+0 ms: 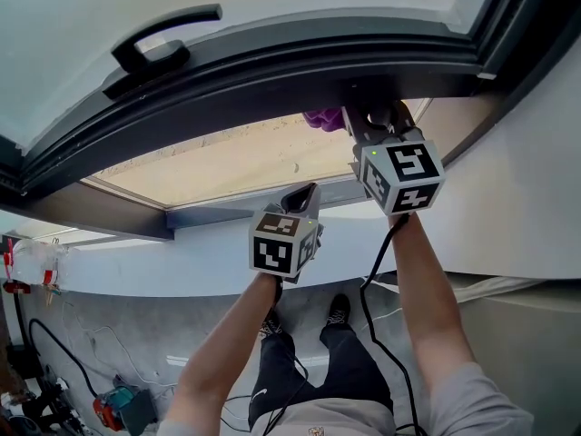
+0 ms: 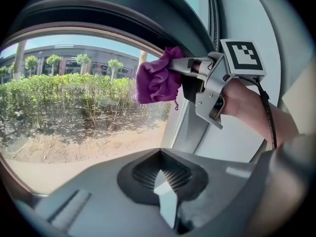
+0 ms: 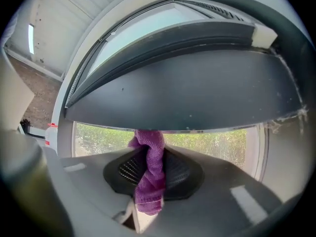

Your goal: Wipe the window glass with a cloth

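The cloth [image 3: 148,177] is purple and bunched, pinched between the jaws of my right tool [image 1: 361,121]. In the right gripper view it hangs down over the ribbed pads and its top meets the lower edge of the dark frame [image 1: 272,62]. It sits at the top of the glass [image 2: 74,107], near the upper right corner of that pane, just under the frame. It lies against or just off the glass, and I cannot tell which. My right arm reaches up to hold it there, with a black cable running down along the forearm. My left tool [image 2: 165,181] is lower and to the left, well apart from the cloth. Its jaws are pressed together with nothing between them, and it points toward the pane's lower part. Through the glass I see sandy ground, a row of green shrubs [image 2: 59,95] and a long building behind trees. Above the frame is a second pane with a black handle [image 1: 154,48] on its sash. Below me are the white wall under the window and a grey floor [image 1: 136,343] with loose cables on it.
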A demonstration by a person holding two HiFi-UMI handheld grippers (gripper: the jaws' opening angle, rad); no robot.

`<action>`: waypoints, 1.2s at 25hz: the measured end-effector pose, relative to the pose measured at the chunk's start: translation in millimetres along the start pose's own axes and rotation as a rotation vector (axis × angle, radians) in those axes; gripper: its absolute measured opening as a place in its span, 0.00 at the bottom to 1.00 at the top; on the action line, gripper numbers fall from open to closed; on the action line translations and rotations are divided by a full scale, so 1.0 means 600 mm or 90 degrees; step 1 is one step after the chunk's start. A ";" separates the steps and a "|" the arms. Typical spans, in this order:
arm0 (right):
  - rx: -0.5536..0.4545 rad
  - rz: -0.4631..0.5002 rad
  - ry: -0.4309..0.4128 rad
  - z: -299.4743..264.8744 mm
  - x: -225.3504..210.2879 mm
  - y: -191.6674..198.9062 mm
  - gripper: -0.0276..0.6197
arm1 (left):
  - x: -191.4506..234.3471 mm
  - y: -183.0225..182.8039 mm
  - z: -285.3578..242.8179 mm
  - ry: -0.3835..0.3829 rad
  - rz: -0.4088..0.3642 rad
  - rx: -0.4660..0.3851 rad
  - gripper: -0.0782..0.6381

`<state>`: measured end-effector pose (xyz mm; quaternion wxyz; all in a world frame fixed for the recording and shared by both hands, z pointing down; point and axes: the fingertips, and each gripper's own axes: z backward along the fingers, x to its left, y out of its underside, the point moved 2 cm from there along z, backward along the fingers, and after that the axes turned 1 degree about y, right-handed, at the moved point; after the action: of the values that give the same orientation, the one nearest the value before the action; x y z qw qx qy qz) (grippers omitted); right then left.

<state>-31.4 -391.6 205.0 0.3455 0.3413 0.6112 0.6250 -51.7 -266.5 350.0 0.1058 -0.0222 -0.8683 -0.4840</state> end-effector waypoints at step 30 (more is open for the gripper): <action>0.019 -0.034 0.094 0.049 -0.086 0.234 0.20 | -0.003 0.160 -0.129 0.044 0.012 0.064 0.11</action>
<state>18.8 -421.8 346.0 0.3113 0.2830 0.6532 0.6296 -24.0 -280.8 469.3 0.1411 -0.0088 -0.8873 -0.4390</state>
